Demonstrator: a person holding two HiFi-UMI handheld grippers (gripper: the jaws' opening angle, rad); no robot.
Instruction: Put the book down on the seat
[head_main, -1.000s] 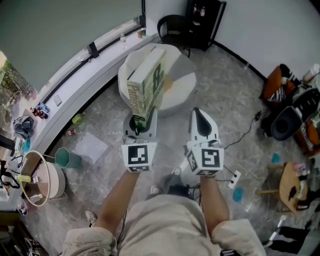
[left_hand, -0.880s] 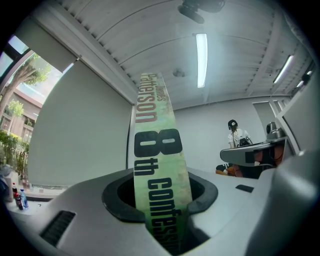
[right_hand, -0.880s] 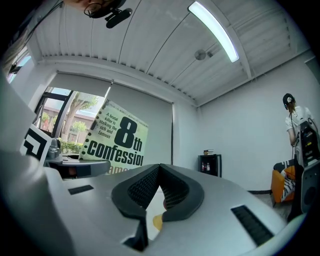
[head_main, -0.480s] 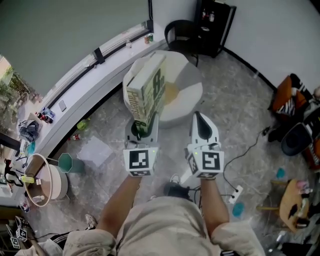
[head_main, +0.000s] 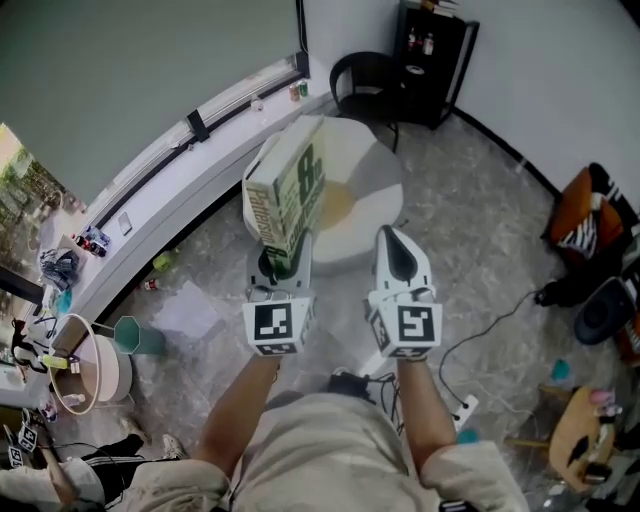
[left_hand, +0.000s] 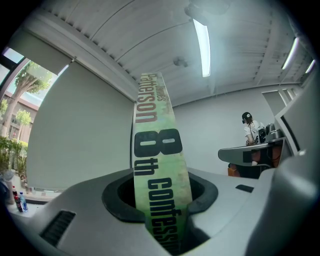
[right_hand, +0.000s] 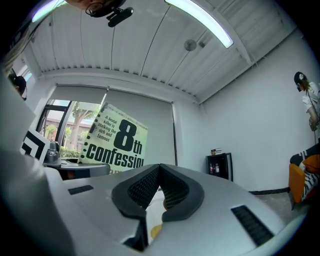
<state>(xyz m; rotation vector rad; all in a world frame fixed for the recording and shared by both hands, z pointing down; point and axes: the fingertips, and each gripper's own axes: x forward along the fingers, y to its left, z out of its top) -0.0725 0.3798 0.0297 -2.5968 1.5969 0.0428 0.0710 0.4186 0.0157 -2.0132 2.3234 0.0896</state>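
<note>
A thick green paperback book (head_main: 285, 190) stands upright on its edge in my left gripper (head_main: 283, 262), which is shut on its lower end. In the left gripper view the book's spine (left_hand: 159, 170) rises from between the jaws (left_hand: 162, 200). The seat, a round white pouf (head_main: 365, 175) with a yellowish patch, lies just beyond both grippers, and the book hangs over its near left part. My right gripper (head_main: 388, 235) is level beside the left one, its tips over the seat's near edge. Its pads (right_hand: 159, 172) meet with nothing held. The right gripper view shows the book's cover (right_hand: 116, 142) at the left.
A black chair (head_main: 362, 75) and a black cabinet (head_main: 435, 45) stand behind the seat. A curved window ledge (head_main: 170, 165) runs along the left. A teal bin (head_main: 135, 335) and a round basket (head_main: 85, 365) are at the left, a power strip with cable (head_main: 465, 405) and an orange bag (head_main: 590, 215) at the right.
The person has stepped forward with both grippers and the book. The seat has drawn nearer, and the gripper tips now reach over its near edge. Both grips are unchanged.
</note>
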